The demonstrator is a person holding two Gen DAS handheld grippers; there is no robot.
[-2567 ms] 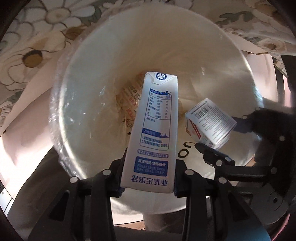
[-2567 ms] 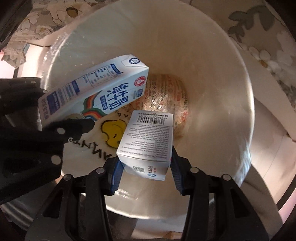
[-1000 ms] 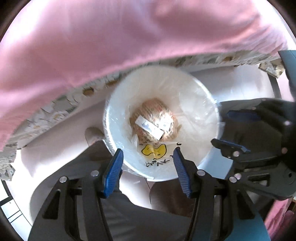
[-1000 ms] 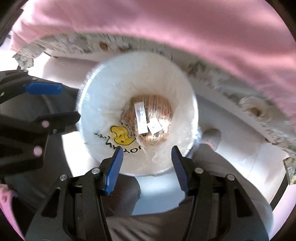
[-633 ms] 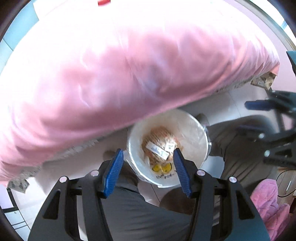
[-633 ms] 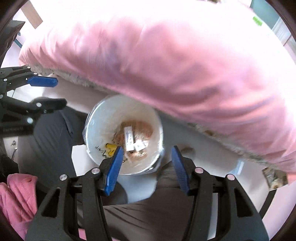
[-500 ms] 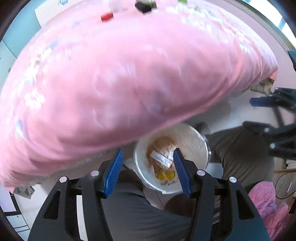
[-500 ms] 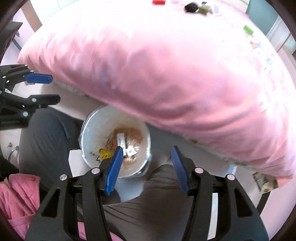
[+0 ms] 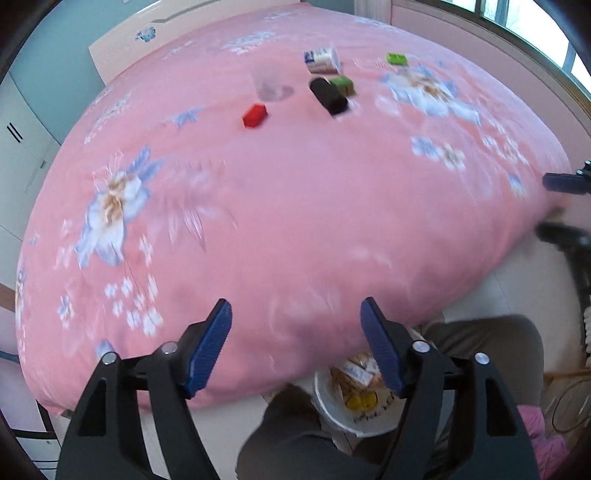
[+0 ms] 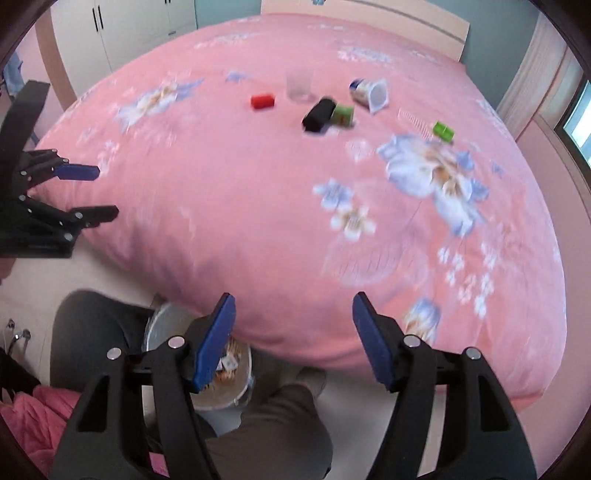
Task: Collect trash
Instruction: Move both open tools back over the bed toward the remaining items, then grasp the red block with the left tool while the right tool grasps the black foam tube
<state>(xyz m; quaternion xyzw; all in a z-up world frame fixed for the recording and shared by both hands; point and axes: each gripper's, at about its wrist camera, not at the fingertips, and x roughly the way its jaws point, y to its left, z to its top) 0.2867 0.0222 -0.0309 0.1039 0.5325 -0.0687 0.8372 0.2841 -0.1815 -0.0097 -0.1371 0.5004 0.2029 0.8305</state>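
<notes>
A white trash bin [image 9: 334, 404] stands on the floor at the bed's edge, between the person's legs, with cartons inside; it also shows in the right wrist view [image 10: 162, 321]. Far across the pink bed lie a red block [image 9: 254, 115], a clear cup [image 9: 267, 84], a black box [image 9: 328, 96], a green box [image 9: 343, 84], a tipped yogurt cup [image 9: 322, 61] and a second green box [image 9: 397, 58]. My left gripper [image 9: 295, 347] and right gripper [image 10: 291, 338] are open and empty, raised over the near edge of the bed.
The pink flowered quilt [image 9: 277, 206] fills most of both views. The person's grey trousers [image 10: 266, 435] are below the grippers. White wardrobes [image 10: 122, 26] and a headboard [image 10: 369, 16] stand beyond the bed. A pink cloth [image 10: 33, 424] lies at lower left.
Both cartons were let go into the bin. Both grippers have since lifted up and away from it and tilted towards the bed, so the far items are now in view.
</notes>
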